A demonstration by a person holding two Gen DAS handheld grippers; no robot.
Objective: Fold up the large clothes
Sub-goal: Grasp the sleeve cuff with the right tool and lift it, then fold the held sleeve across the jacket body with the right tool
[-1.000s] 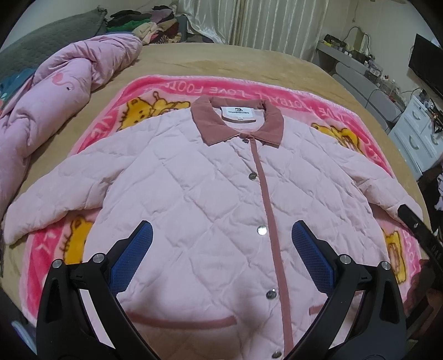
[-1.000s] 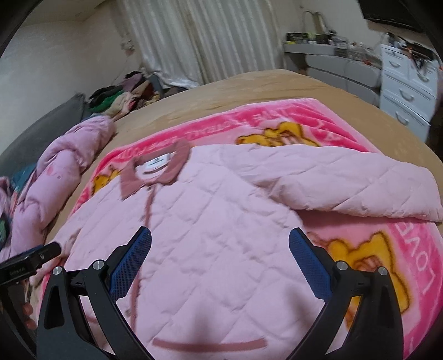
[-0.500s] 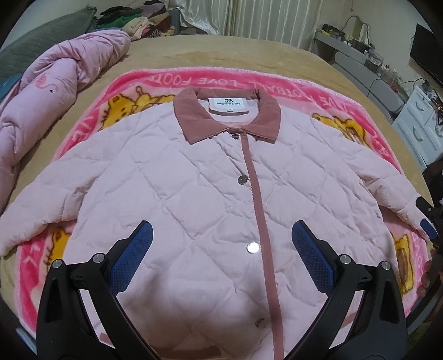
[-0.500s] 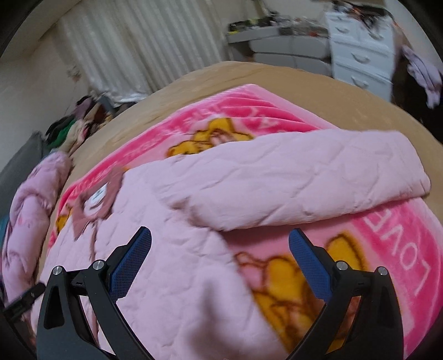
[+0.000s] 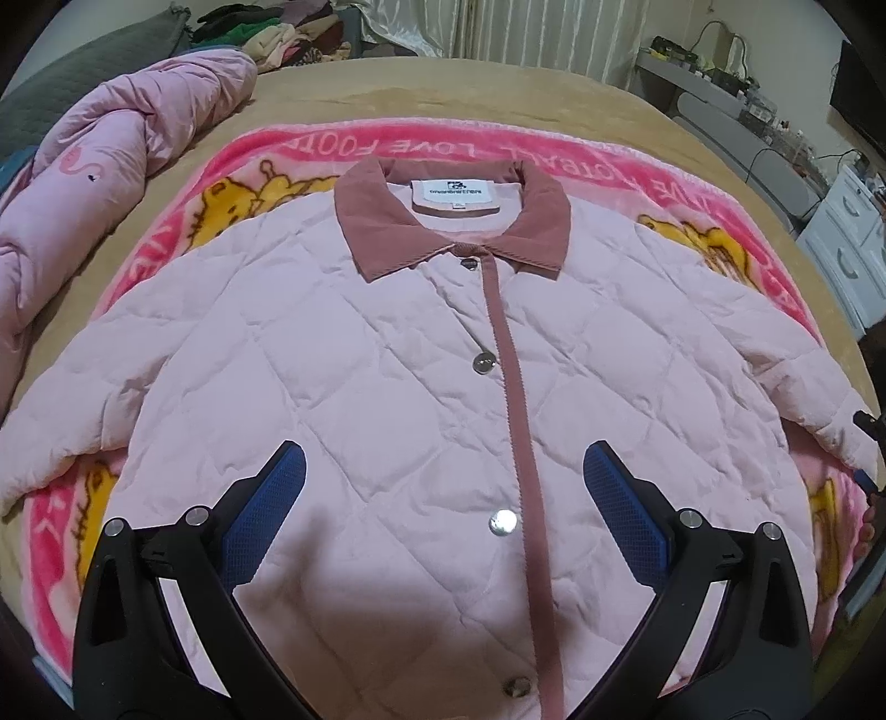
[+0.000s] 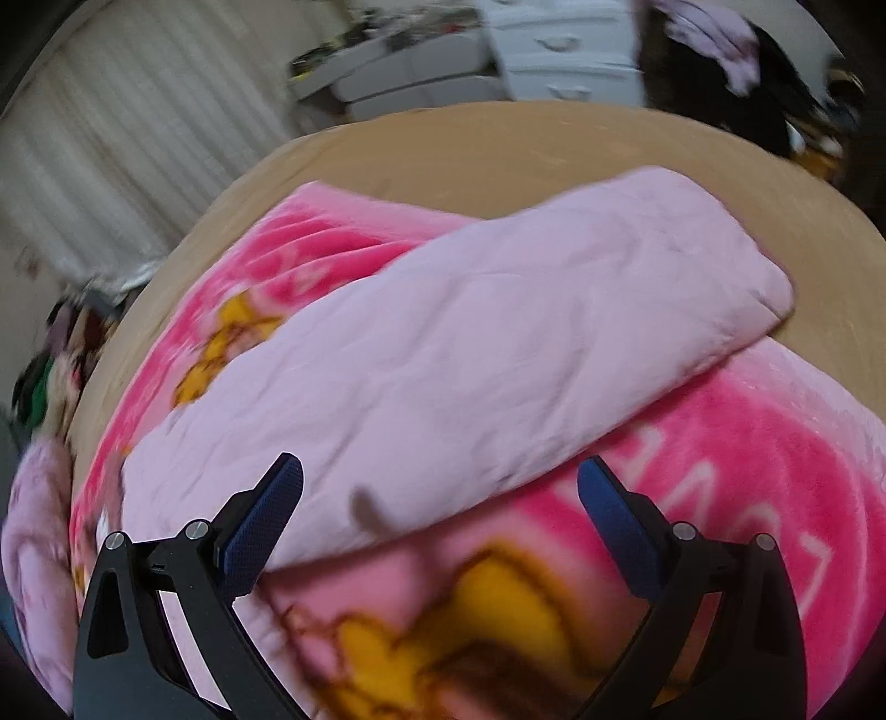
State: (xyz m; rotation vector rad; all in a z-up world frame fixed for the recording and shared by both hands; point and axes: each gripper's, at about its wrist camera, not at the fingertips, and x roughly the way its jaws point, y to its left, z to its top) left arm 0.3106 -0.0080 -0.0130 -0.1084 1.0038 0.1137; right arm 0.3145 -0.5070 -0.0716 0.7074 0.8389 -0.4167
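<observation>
A pale pink quilted jacket (image 5: 387, 354) with a dusty-rose collar (image 5: 382, 221) lies flat and buttoned, front up, on a pink cartoon blanket (image 5: 310, 147). My left gripper (image 5: 443, 498) is open and empty, above the jacket's lower front. My right gripper (image 6: 440, 498) is open and empty, above the jacket's right sleeve (image 6: 487, 321), which stretches out toward the bed's right side. The right view is blurred. The tip of the right gripper shows at the right edge of the left wrist view (image 5: 866, 426).
The blanket lies on a tan bed (image 5: 498, 94). A crumpled pink duvet (image 5: 94, 155) lies at the left. A clothes pile (image 5: 277, 33) lies at the far end. White drawers (image 5: 853, 243) and a cluttered shelf stand at the right.
My left gripper has moved forward over the jacket, toward the collar. My right gripper has swung right, from the jacket's body to its right sleeve.
</observation>
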